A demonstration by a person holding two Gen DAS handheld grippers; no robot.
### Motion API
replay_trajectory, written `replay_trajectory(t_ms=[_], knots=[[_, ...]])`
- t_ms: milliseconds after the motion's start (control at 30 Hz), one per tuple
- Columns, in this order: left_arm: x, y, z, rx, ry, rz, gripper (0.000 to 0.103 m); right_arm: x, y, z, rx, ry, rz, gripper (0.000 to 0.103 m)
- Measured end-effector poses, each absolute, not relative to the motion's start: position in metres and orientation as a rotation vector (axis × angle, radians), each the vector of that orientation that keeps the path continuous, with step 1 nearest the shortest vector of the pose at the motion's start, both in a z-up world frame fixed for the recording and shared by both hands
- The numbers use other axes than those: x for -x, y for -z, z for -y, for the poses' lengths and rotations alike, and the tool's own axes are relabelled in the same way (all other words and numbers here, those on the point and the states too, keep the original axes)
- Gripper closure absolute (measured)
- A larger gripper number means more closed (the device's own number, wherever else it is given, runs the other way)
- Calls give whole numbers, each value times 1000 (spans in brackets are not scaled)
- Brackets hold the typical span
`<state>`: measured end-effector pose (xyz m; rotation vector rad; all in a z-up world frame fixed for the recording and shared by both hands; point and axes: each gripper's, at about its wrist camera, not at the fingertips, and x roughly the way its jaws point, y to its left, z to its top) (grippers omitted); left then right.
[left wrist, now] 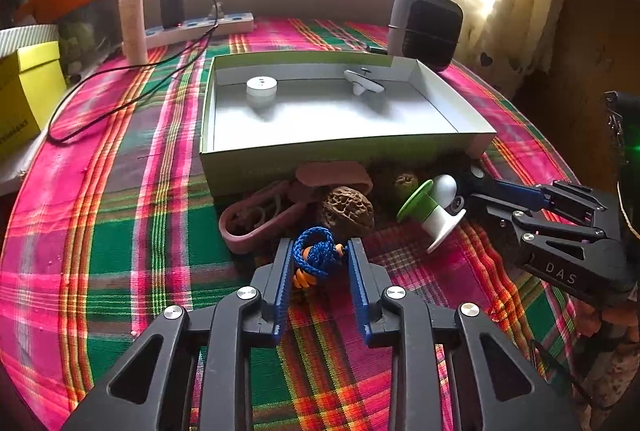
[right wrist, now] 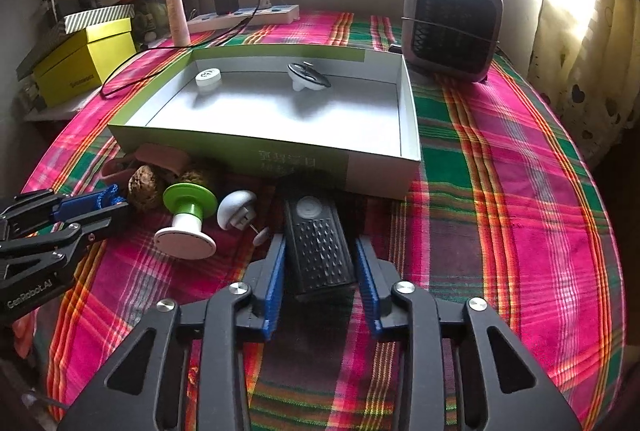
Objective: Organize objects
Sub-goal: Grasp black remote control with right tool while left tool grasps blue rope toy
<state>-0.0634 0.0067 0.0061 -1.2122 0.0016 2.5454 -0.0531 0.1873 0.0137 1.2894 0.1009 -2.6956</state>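
Observation:
In the left wrist view my left gripper is shut on a knotted blue cord with orange beads, which rests on the plaid cloth with both blue pads against it. In the right wrist view my right gripper is shut on a black grater-like block that lies flat on the cloth, pads against its two long sides. Just beyond both stands a shallow white box holding a white round cap and a white-and-black top-shaped piece. The right gripper shows at the right edge.
Loose items lie before the box wall: a wrinkled walnut, a green-and-white spool, a white mushroom-shaped plug, a pink scoop. Behind stand a grey heater, power strip, tube, yellow box.

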Motion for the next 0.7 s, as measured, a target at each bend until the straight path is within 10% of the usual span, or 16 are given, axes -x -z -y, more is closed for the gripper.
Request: replay_trajectory(t_ms=[700], knots=[[60,-6,-7,1212,-2552,22,80,50,-18,-188,-1269,2709,-78,74]])
